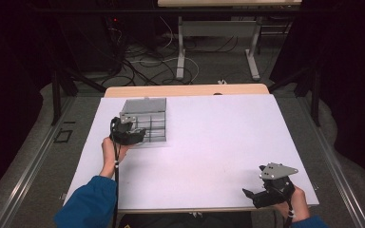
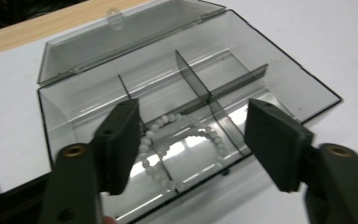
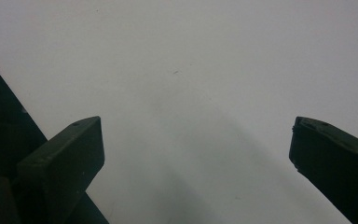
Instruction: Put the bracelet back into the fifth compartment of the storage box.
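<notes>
A smoky clear plastic organiser box [image 1: 148,119] [image 2: 279,79] lies on the white table at the left, its lid [image 2: 121,39] folded open at the back. Thin dividers split it into several compartments. A white bead bracelet [image 2: 179,140] lies in a front compartment. My left gripper [image 1: 132,135] [image 2: 191,140] hovers open just over the box's near edge, its jaws either side of the bracelet but above it. My right gripper [image 1: 254,194] [image 3: 196,149] rests open near the table's front right edge, nothing between its jaws.
The white table top [image 1: 209,142] has a wooden strip [image 1: 185,90] along its far edge. Beyond it the floor holds cables [image 1: 142,61] and another table's legs [image 1: 180,47]. Dark curtains flank both sides.
</notes>
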A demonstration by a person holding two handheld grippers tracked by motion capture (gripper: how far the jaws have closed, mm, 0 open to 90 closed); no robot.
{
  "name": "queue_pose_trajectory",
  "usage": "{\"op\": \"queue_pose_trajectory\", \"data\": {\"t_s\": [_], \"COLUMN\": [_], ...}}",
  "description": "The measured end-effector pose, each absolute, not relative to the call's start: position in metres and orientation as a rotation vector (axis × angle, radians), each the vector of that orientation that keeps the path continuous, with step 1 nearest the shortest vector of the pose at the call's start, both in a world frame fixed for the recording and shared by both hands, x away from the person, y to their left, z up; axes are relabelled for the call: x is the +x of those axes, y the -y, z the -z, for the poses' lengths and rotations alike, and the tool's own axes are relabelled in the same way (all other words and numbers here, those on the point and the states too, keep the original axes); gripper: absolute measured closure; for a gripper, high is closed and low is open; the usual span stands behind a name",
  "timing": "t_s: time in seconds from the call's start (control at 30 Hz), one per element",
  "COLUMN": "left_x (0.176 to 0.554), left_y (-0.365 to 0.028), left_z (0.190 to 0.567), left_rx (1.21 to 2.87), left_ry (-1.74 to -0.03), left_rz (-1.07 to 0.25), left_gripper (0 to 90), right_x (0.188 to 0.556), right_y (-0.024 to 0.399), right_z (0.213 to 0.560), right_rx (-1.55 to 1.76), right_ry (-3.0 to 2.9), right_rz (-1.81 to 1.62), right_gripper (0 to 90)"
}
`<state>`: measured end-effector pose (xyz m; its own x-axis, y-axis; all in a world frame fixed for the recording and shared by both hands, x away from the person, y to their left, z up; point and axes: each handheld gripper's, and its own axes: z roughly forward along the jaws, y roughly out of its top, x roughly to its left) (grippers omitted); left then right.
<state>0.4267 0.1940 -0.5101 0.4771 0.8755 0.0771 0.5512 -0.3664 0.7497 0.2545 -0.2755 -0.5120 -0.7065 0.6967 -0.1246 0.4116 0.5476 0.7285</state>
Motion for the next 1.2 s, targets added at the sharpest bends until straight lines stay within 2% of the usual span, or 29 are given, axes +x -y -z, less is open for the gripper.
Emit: {"op": "queue_pose_trajectory", "data": {"t_s": [0.13, 0.5, 1.2], "left_x": [0.418, 0.390, 0.315], "left_y": [-0.193, -0.195, -0.194], "left_z": [0.507, 0.502, 0.495], "left_rx": [2.067, 2.106, 2.179], "left_ry": [-1.164, -1.124, -0.980], "left_rz": [-0.607, -0.610, -0.579], "left_gripper": [18.3, 2.4, 0.1], "right_x": [0.254, 0.253, 0.253], "right_y": [0.275, 0.275, 0.275], "right_z": [0.512, 0.512, 0.511], "right_rx": [0.912, 0.918, 0.900], "right_ry": [-2.379, -2.383, -2.375], "right_rz": [-0.975, -0.970, -0.966], "right_gripper": [2.5, 2.6, 2.6]}}
